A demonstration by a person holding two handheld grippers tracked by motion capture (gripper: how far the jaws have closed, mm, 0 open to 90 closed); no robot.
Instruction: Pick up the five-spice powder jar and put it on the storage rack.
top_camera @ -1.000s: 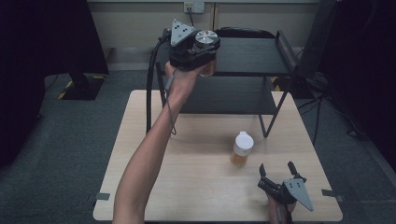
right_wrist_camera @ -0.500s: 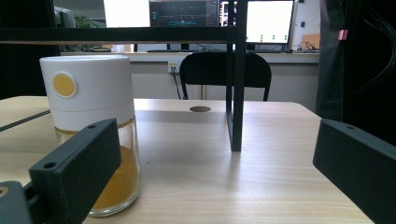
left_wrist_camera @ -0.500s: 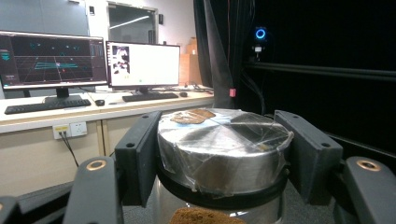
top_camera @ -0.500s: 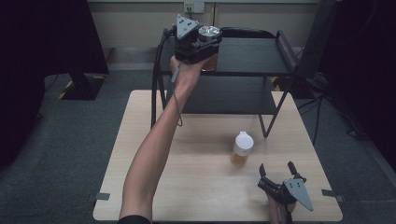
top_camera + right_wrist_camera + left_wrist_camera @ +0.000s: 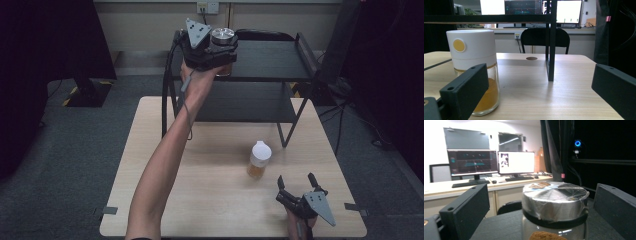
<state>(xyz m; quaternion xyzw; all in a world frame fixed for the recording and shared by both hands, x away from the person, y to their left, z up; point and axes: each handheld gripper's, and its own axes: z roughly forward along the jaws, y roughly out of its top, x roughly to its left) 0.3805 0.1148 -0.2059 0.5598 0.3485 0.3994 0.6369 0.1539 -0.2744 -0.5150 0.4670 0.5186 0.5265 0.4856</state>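
A: Resting on the table [image 5: 150, 165], the right gripper [image 5: 298, 183] is sitting open and empty near the white-capped jar [image 5: 260, 159].

B: Farther off, the left gripper [image 5: 215, 47] has just been opening; the silver-lidded jar [image 5: 554, 207] is standing released on the shelf [image 5: 280, 60], apparently placed.

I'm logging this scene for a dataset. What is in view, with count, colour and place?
Jar: 1, silver lid under clear wrap, glass body, on the shelf's top tier, between the left gripper's open jaws, which have just been opening.
Bottle: 1, white cap, amber contents, on the table ahead of the right gripper.
Shelf: 1, black, two tiers, at the table's far edge.
Table: 1, light wood.
Chair: 1, black, behind the table.
Monitors: 2, lit, on a desk beyond.
Left gripper: 1, black, raised at the top tier.
Right gripper: 1, black, open, low at the table's near right.
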